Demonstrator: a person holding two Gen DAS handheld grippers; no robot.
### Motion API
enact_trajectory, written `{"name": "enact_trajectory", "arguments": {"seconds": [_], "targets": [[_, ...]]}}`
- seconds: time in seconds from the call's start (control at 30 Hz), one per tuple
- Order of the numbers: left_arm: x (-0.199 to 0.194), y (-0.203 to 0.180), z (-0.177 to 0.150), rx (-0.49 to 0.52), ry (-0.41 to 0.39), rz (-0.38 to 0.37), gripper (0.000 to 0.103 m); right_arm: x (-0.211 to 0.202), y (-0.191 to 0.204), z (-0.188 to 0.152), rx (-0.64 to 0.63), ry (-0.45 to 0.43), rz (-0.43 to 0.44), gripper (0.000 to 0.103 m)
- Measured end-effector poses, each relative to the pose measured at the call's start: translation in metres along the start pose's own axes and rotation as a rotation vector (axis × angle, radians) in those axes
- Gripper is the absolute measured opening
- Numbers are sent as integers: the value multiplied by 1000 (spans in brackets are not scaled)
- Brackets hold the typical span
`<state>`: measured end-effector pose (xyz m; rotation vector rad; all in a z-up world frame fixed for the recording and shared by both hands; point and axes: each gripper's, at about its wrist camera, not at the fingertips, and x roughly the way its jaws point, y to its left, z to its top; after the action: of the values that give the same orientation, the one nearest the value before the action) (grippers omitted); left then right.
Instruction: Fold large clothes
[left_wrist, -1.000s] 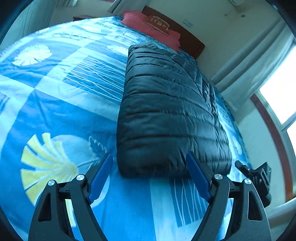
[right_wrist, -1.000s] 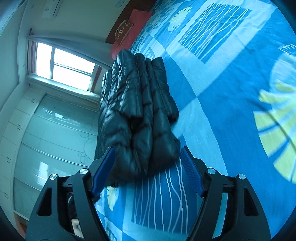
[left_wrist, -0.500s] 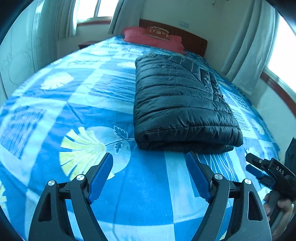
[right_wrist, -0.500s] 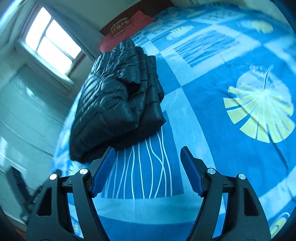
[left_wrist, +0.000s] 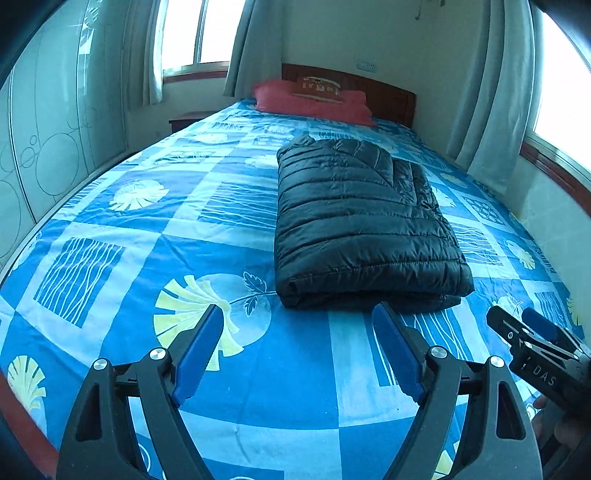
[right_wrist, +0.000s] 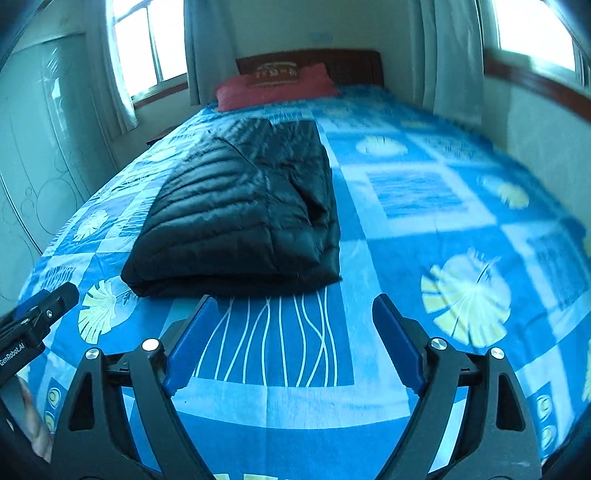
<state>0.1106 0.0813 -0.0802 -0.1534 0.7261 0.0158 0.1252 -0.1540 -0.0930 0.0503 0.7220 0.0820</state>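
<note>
One garment: a black quilted puffer jacket, folded into a thick rectangular bundle.
Jacket's place: flat on the bedspread, its long side running toward the head of the bed, its near folded edge facing both grippers.
Jacket's layers: stacked, with a looser fold and creases along its right side in the right wrist view.
Left gripper: jaws spread wide, nothing between the blue pads, held above the bedspread just short of the jacket's near edge and apart from it.
Right gripper: jaws opening, nothing between them, over a patch of white wavy lines in front of the jacket and not touching it.
Grippers' relation: side by side; each shows at the edge of the other's view, with part of a hand beneath it.
Bedspread: blue and pale-blue squares with yellow-white leaf prints.
Pillow: red, at the head of the bed against a dark wooden headboard.
Room: curtained windows at the far left and along the right wall; a pale wardrobe with circle patterns on the left.
</note>
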Motion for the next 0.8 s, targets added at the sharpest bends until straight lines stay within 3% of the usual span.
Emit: {"name": "enact_trajectory", "arguments": {"seconds": [0.2, 0.8], "targets": [[-14, -3, 1, 9, -38, 16, 82, -14, 13, 4, -57, -54, -24, 90], [-40, -10, 2, 23, -93, 28, 82, -31, 20, 3, -56, -91, -14, 91]]}}
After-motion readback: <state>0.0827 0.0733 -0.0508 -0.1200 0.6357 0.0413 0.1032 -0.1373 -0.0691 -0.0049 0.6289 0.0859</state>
